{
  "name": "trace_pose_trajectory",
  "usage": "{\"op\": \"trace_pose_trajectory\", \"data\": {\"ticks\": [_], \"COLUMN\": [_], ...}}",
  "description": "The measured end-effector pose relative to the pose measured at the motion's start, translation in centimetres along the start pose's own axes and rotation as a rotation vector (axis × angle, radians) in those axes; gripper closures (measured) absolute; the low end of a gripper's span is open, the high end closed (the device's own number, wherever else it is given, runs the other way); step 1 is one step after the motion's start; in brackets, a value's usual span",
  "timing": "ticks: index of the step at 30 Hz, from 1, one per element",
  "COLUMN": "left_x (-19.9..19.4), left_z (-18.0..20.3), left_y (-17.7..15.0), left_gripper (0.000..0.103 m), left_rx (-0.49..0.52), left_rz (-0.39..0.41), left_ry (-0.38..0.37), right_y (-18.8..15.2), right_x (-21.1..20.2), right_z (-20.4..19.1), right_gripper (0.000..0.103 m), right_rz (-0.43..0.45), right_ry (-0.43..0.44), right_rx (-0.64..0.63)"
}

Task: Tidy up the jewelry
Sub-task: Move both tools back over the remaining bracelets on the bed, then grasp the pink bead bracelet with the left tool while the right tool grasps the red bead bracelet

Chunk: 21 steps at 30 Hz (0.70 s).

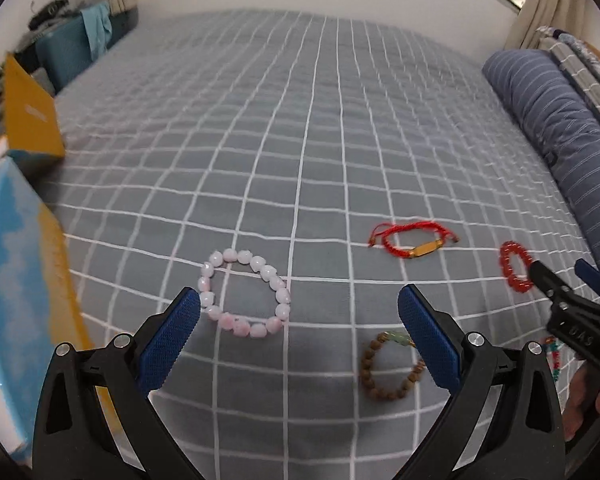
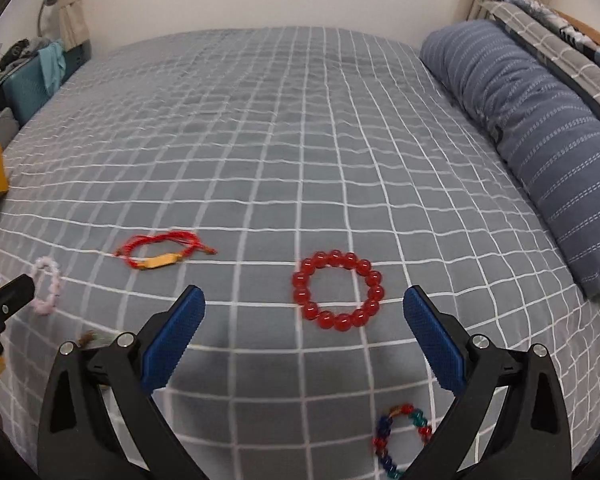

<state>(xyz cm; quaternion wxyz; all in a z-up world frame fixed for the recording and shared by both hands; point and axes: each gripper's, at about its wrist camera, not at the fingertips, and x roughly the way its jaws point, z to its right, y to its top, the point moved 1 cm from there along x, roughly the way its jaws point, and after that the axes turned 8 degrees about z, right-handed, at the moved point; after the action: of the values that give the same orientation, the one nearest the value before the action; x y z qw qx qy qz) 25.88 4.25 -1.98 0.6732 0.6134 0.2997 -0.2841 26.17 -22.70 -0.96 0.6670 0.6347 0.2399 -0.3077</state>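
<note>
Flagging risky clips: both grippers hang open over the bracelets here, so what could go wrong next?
The left gripper is nearest the pink bead bracelet, which lies flat on the soft checked bedsheet; its fingers may pinch fabric too. The red cord bracelet has loose ends that could snag. The right gripper might roll the red bead bracelet.

Both views are taken from low over the bed (image 1: 300, 120), facing along it toward the far wall, with each camera's open jaws framed at the bottom. The red cord bracelet (image 1: 412, 242), pink bead bracelet (image 1: 246, 294) and red bead bracelet (image 2: 337, 290) are shared, the right view being set further right.
</note>
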Motion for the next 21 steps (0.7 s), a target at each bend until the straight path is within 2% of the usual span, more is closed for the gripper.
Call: {"op": "trace_pose_trajectory", "data": {"ticks": [3, 7, 11, 16, 18, 19, 21], "left_x": [2.5, 4.6, 5.0, 5.4, 5.6, 5.8, 6.1], "left_z": [-0.8, -1.4, -0.9, -0.2, 0.0, 0.0, 0.2], "left_y": [-0.3, -0.6, -0.8, -1.2, -1.4, -1.4, -1.5], "left_gripper": [0.006, 0.006, 0.006, 0.007, 0.010, 0.015, 0.024], "left_rx": [-0.018, -0.048, -0.016, 0.016, 0.018, 0.017, 0.016], "left_rz": [-0.026, -0.047, -0.022, -0.024, -0.037, -0.045, -0.065], "left_ry": [0.014, -0.009, 0.000, -0.022, -0.033, -0.039, -0.045], "right_y": [-0.1, -0.7, -1.2, -1.7, -1.9, -1.9, -2.0], "right_x": [1.8, 3.6, 5.1, 6.4, 6.8, 6.9, 6.9], "right_z": [1.2, 2.4, 3.7, 5.2, 5.6, 5.7, 5.9], "right_gripper": [0.008, 0.012, 0.027, 0.043, 0.050, 0.052, 0.062], "right_rz": [-0.025, -0.049, -0.087, -0.122, -0.136, -0.138, -0.137], "right_ry": [-0.008, -0.045, -0.049, -0.059, -0.061, -0.061, -0.065], "right_rx": [0.039, 0.068, 0.113, 0.167, 0.177, 0.181, 0.186]}}
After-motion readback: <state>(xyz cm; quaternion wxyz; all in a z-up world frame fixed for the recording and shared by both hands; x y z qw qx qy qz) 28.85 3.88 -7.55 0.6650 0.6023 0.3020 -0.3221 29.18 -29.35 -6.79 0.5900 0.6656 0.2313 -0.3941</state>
